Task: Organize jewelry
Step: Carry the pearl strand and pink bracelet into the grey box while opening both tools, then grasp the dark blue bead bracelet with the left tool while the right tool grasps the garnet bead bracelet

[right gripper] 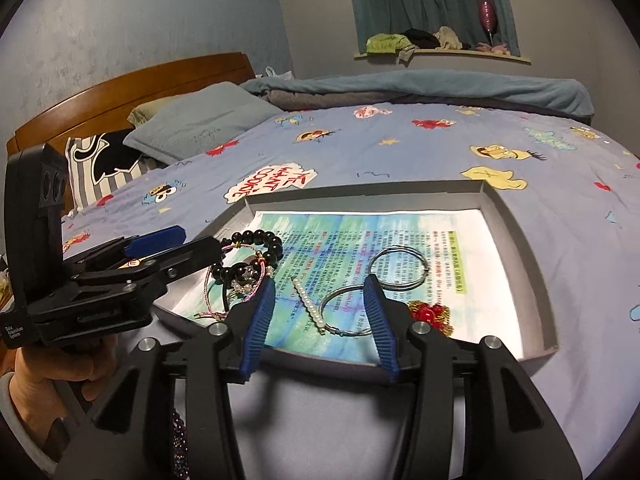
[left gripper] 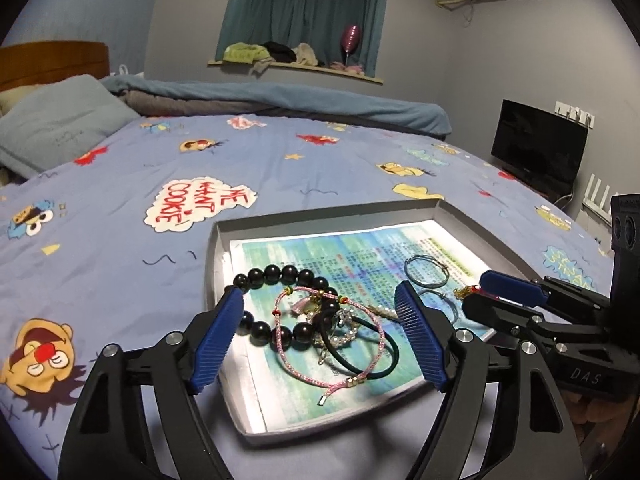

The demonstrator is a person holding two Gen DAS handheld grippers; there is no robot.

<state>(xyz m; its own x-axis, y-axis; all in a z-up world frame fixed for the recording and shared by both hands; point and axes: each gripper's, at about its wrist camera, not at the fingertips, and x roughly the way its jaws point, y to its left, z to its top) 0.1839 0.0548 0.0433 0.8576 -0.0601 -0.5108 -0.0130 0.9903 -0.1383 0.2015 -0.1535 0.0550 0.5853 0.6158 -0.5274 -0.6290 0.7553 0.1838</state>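
On the bed (left gripper: 280, 152), we are easing both spread-apart grippers (left gripper: 320, 332) (right gripper: 320, 320) low over the tray's (left gripper: 216, 248) tangled bracelets (left gripper: 320, 320), singling out one.

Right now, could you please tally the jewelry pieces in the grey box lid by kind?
Black bead bracelet: 1
Pink cord bracelet: 1
Black hair tie: 1
Thin metal hoops: 2
Pearl strand: 1
Red and gold ornament: 1
Total: 7; smaller pieces tangled in the pile cannot be separated.
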